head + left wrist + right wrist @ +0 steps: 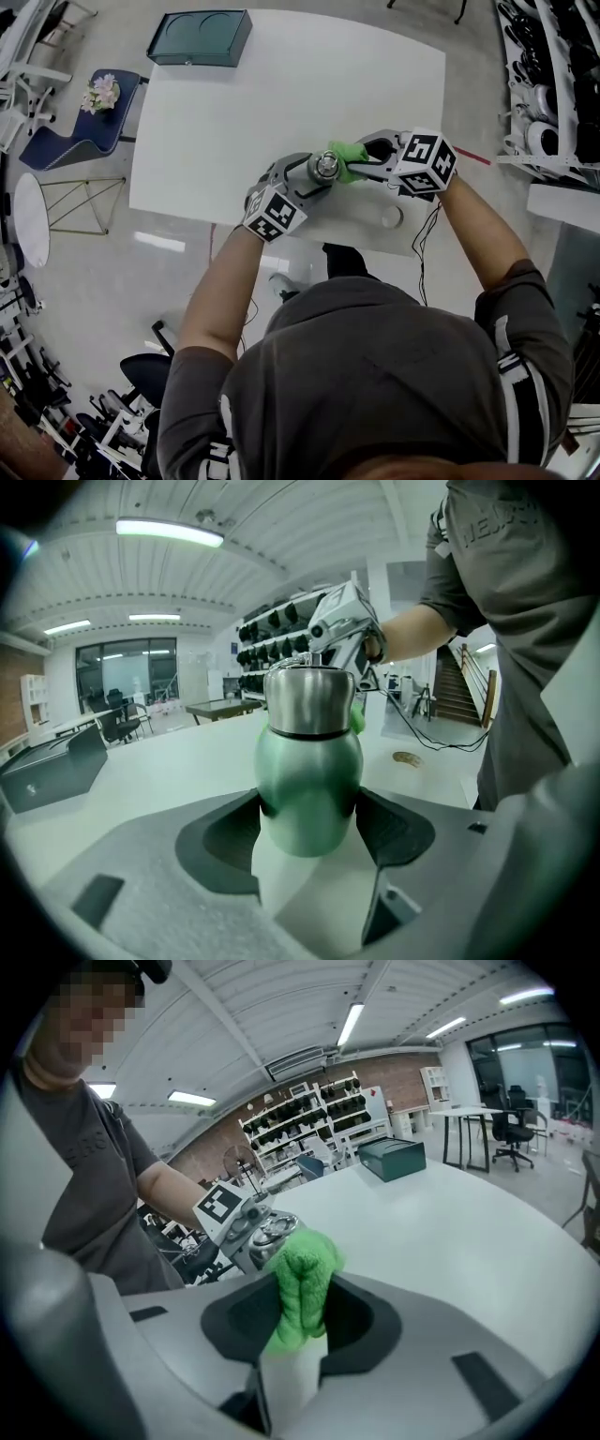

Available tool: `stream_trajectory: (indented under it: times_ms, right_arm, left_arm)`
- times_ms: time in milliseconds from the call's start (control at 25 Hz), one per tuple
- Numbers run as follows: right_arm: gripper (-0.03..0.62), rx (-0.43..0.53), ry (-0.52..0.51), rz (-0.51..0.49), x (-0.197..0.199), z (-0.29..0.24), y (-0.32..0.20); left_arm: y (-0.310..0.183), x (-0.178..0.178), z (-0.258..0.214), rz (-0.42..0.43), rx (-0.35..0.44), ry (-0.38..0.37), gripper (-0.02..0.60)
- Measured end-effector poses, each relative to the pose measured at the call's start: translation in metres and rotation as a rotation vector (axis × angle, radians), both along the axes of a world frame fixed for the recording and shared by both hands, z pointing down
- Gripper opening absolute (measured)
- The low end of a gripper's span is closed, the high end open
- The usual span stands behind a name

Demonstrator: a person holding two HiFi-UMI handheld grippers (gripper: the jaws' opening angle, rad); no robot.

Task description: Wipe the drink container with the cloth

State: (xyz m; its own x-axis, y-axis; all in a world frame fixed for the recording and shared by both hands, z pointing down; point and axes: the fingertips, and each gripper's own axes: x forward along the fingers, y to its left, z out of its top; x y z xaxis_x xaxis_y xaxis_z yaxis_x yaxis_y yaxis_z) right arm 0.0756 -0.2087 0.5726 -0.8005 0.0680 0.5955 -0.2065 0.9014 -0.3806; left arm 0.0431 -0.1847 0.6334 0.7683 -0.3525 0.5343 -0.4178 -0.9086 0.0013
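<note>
in the head view your left claw (305, 180) was closed on the drink container (325, 167). it was a little right of the middle of the frame, close to the lower edge of the white surface (281, 94). the left gripper view showed this well: both jaws pressed on the round green body of the container, and the steel cap stood above them. the container was upright. i could not tell if its base rested on the surface or was just above it.

your right claw (302, 1326) was closed narrow on the green cloth (300, 1279), which was bunched in a thick wad and stuck out past the jaws. in the head view the cloth lay at the right side of the cap. it looked to be touching, but i could not be sure it really pressed.

i judged that the wiping step was in hand, at the top of the container. the next move called for rubbing the cloth around the cap and down the body, while the left claw gripped firmly so the container did not turn or tip. the left jaws covered part of the body, so those places would need a new grip.
</note>
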Motion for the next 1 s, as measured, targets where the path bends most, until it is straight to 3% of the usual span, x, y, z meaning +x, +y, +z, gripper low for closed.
stream_trajectory:
  times_ms: [240, 480, 560, 720, 880, 1000]
  right_arm:
    - [0.098, -0.044, -0.029, 0.019, 0.000, 0.000, 0.041]
    - [0.100, -0.005, -0.074, -0.088, -0.030, -0.013, 0.080]
    - [0.100, 0.019, -0.119, -0.058, -0.030, -0.029, 0.076]
    - [0.100, 0.190, -0.167, 0.067, -0.020, -0.075, 0.039]
    - [0.100, 0.402, -0.040, -0.013, -0.038, -0.074, 0.026]
    - [0.100, 0.421, 0.000, 0.003, -0.036, -0.065, 0.017]
  left_arm:
    - [-0.001, -0.002, 0.001, -0.033, -0.022, -0.003, 0.316]
    - [0.000, 0.002, 0.000, -0.033, -0.014, -0.029, 0.316]
    - [0.002, 0.004, 0.000, -0.026, -0.008, -0.041, 0.316]
    - [0.003, 0.007, 0.001, -0.024, -0.005, -0.050, 0.316]
    - [0.002, 0.006, 0.001, -0.024, -0.007, -0.056, 0.316]
    - [0.001, 0.007, 0.001, -0.021, -0.009, -0.058, 0.316]
